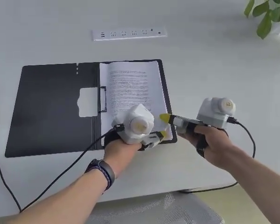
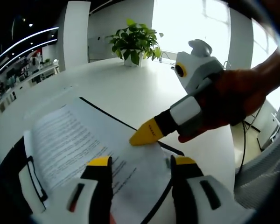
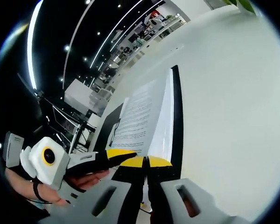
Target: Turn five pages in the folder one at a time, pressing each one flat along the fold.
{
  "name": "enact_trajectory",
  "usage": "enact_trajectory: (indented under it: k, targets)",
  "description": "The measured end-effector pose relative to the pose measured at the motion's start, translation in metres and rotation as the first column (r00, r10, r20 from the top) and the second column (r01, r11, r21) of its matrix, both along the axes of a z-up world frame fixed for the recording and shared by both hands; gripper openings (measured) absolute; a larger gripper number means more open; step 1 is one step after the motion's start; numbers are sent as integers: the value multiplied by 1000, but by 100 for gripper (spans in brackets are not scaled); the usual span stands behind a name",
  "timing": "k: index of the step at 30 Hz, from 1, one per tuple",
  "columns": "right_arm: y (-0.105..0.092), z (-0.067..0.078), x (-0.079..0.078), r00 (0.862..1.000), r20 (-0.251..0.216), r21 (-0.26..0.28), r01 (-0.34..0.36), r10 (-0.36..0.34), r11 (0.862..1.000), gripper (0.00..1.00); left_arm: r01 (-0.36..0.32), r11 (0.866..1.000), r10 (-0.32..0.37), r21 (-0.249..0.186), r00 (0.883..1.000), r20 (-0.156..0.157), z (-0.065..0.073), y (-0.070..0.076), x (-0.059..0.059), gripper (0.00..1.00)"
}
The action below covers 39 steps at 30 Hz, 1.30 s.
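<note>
The black plastic folder (image 1: pixel 51 109) is lying open on the white tabletop (image 1: pixel 214 60), w/ its long side going L to R in the head view. Its L half is bare black cover w/ a white rectangular label (image 1: pixel 88 101) and a black metal clip (image 1: pixel 103 99) near the spine. Its R half is carrying the stack of white printed pages (image 1: pixel 130 86), which is lying flat.

The left gripper (image 2: pixel 142 161), white body w/ yellow tips, is sitting in the person's left hand (image 1: pixel 123 151) at the near R corner of the folder. Its jaws are standing apart. In the left gripper view, the near part of the top page and the folder's black rim are showing between them. I cannot tell if the tips are touching the paper.

The right gripper (image 3: pixel 144 162), of the same build, is reaching in from the R side in the right hand (image 1: pixel 217 144) and pointing toward the L. Its two yellow tips are pressing together, w/ only a thin dark line between them. In the left gripper view this closed tip seems to be touching the top page close to its outer edge. Whether a sheet is caught in it, I cannot tell. The tips of the 2 grippers are just beside each other.

A dark wristband (image 1: pixel 102 169) is sitting on the left wrist, and a black cable (image 1: pixel 60 175) is trailing from the left gripper. Beyond the folder a white power strip (image 1: pixel 129 33) is lying on the table, and a green leafy plant (image 1: pixel 270 14) is standing at the far R corner.
</note>
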State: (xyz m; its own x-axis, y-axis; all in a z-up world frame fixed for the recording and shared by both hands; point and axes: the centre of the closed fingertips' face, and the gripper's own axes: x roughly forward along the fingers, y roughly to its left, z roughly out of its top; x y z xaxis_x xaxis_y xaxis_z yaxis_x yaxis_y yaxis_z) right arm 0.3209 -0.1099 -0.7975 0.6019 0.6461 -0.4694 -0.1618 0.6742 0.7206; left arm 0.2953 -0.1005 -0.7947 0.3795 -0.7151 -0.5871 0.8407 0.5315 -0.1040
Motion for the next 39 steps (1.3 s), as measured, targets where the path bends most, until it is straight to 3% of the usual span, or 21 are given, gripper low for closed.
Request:
enact_trajectory:
  k: [5, 14, 17, 25, 39]
  targets:
    - [1, 2, 1, 1000, -4, 17, 12, -12, 1000, 0, -6, 1000, 6, -6, 1000, 4, 8, 6, -1, 55]
    - [21, 29, 2, 999, 13, 61, 35, -36, 998, 0, -40, 999, 41, -30, 999, 18, 27, 19, 6, 61]
    - [31, 43, 3, 999, 51, 72, 13, -17, 997, 0, -53, 998, 54, -36, 998, 22, 32, 25, 9, 62]
    - [55, 67, 8, 995, 96, 88, -28, 20, 996, 0, -114, 992, 116, -62, 993, 34, 49, 54, 18, 65]
    - [107, 100, 17, 977, 178, 108, -142, 121, 984, 0, -221, 973, 226, -72, 972, 66, 68, 126, 20, 66]
